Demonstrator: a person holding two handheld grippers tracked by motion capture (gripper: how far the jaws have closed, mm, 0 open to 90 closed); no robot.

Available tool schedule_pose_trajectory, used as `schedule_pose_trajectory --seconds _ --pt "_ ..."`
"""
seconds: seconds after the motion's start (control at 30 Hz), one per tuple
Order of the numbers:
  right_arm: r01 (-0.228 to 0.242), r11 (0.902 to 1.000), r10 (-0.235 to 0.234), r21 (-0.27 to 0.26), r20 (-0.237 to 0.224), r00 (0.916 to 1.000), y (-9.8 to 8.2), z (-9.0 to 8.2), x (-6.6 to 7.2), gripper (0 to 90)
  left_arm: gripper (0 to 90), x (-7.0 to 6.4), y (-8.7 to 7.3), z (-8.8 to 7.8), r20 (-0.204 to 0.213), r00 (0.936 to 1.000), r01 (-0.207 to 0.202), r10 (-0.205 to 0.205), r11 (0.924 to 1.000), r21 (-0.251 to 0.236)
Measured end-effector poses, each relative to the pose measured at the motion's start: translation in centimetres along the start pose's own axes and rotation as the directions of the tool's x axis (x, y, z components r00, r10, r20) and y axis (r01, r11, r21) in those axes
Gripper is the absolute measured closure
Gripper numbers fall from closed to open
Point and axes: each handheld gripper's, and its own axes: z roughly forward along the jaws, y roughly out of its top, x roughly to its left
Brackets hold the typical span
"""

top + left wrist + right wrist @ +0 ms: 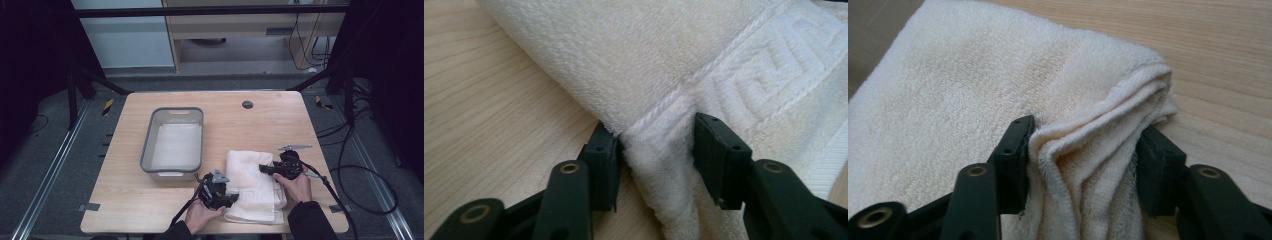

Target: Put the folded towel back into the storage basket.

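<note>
Both grippers clench the folded towel (252, 182) low in the frame: left gripper (656, 150) on its edge, right gripper (1083, 160) on bunched layers.

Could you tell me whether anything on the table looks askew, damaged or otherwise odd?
Nothing stands out. The folded white towel lies flat near the front edge, bunched only where the left gripper and right gripper pinch it. The grey bin sits upright.
</note>
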Motion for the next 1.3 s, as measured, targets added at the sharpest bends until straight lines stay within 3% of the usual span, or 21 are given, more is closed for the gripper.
schedule_pose_trajectory --seconds 0.17,0.53,0.9,1.3 --pt "-0.019 0.9998 0.019 0.003 -0.024 0.9995 0.0 0.0 0.1 57.8 63.8 0.0 0.1 0.0 0.026 0.9996 0.013 -0.013 0.9999 0.004" --pt "-0.017 0.9998 0.017 -0.004 -0.024 0.9996 0.2 -0.3 0.5 64.2 74.6 -0.3 0.2 -0.1 0.021 0.9997 0.011 -0.011 0.9999 -0.006" --pt "0.018 0.9985 -0.019 -0.052 -0.018 0.9997 0.6 -2.1 1.4 65.0 76.1 -0.5 0.0 -0.9 0.032 0.9995 -0.001 0.003 0.999 -0.046" --pt "0.052 0.9914 -0.056 -0.12 -0.026 0.9981 1.2 -4.1 2.6 65.0 76.3 -0.6 0.4 -2.8 0.041 0.9991 -0.009 0.014 0.9938 -0.111"
